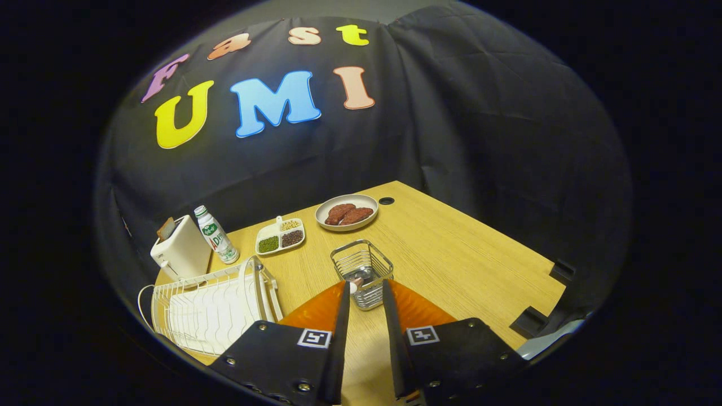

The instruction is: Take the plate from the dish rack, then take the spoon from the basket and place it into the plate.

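Fingers-mounted fisheye, high above table [451, 248]

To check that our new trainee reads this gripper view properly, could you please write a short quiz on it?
1. True or false: the jaws of the gripper are shut on a spoon.
2. What stands just ahead of the jaws? A) a kettle B) a wire basket C) a mug
3. What lies on the round dish beyond the basket?

Key: 1 false, the jaws stand open with nothing gripped. 2 B. 3 two brown meat pieces.
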`<action>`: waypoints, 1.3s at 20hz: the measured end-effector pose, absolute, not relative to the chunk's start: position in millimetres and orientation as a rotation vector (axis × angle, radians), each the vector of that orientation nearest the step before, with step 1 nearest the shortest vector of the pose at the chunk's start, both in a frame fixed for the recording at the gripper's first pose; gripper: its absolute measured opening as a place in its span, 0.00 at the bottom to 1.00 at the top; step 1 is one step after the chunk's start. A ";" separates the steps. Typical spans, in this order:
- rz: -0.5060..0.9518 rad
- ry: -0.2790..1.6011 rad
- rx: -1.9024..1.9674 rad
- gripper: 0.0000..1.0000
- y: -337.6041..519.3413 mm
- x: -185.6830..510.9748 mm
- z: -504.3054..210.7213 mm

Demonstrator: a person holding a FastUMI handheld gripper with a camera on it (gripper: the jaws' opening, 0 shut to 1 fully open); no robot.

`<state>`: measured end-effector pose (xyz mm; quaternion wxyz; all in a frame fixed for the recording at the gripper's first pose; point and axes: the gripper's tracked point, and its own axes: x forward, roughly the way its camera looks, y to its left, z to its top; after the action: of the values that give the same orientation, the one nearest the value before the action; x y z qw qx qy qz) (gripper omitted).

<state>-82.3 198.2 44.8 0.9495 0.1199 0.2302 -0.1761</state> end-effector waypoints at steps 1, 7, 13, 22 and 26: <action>-0.352 0.472 0.239 0.34 199.0 -77.1 43.9; -0.333 0.513 0.218 0.34 194.6 -56.5 28.2; -0.303 0.535 0.176 0.34 192.5 -48.8 22.8; -0.303 0.569 0.083 0.05 191.7 -49.2 24.7; -0.307 0.546 0.050 0.05 192.5 -51.9 43.4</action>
<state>-51.9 192.5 43.4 0.9511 0.0244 0.2685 -0.1508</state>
